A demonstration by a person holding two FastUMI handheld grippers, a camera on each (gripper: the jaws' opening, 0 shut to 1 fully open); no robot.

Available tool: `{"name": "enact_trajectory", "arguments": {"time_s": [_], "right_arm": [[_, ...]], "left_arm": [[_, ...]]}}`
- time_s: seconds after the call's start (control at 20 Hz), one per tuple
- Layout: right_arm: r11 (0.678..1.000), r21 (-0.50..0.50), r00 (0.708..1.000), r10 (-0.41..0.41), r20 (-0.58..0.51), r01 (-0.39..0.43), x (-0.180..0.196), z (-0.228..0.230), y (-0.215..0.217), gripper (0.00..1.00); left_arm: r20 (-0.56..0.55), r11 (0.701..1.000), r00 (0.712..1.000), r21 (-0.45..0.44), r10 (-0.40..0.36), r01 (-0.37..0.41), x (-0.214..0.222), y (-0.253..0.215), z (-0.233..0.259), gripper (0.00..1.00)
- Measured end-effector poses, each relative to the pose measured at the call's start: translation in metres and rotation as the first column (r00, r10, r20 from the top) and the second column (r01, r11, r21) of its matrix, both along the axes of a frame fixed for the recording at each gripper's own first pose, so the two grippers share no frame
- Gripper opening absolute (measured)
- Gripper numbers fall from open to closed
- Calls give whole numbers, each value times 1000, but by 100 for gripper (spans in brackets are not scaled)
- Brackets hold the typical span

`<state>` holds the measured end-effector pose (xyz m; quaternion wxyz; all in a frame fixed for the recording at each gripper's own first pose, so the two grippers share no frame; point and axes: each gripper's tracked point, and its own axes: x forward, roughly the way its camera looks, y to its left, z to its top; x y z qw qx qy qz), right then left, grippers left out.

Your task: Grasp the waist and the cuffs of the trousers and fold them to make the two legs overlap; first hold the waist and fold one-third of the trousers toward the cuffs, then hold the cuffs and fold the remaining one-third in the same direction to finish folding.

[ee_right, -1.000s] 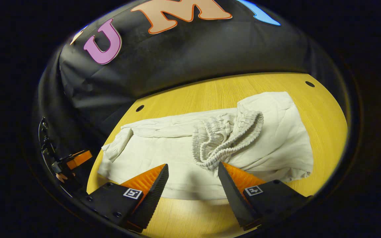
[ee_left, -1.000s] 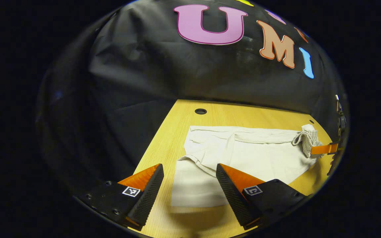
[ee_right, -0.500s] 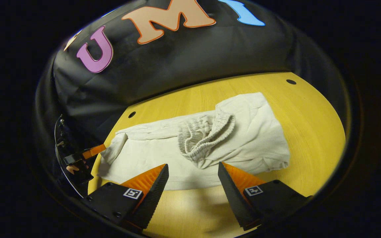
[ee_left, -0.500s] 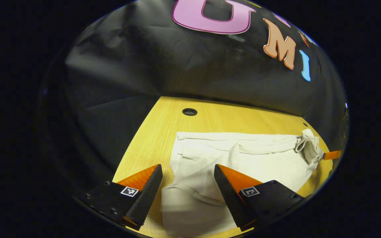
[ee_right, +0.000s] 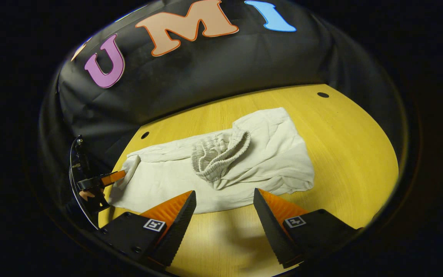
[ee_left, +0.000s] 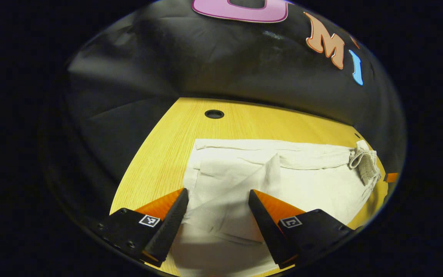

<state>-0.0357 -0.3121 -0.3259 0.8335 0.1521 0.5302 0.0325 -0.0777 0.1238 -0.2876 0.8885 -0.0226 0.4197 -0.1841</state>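
Cream trousers (ee_left: 283, 181) lie flat on the yellow wooden table (ee_left: 160, 154). In the left gripper view my left gripper (ee_left: 217, 191) is open, its fingers straddling the cuff end, where a fold of cloth rises between them. The elastic waist (ee_left: 364, 165) lies bunched at the far right. In the right gripper view the gathered waist (ee_right: 221, 154) rests folded over the middle of the trousers (ee_right: 267, 154). My right gripper (ee_right: 224, 191) is open at the near edge of the cloth, holding nothing. One of the left gripper's fingers (ee_right: 110, 178) touches the cuff end at the left.
The table (ee_right: 344, 154) has small round holes (ee_left: 214, 114) (ee_right: 322, 94) near its far edge, against the black cloth wall. A hand (ee_right: 87, 194) holds the left gripper at the left. Bare wood lies to the right of the trousers.
My left gripper has moved forward and down over the cuff end, so cloth now lies between its fingers. My right gripper has drawn back from the waist, still open.
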Motion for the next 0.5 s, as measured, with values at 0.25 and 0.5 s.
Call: {"name": "enact_trajectory", "arguments": {"time_s": [0.25,0.5], "right_arm": [[1000,-13,1000,-14,5,14,-10,4,-11,97],[1000,7,1000,-11,-3,11,-18,4,-19,97]], "left_arm": [[-9,997,999,66,-49,50,0,-5,2,67],[-19,995,998,74,-62,63,0,-21,3,4]]}}
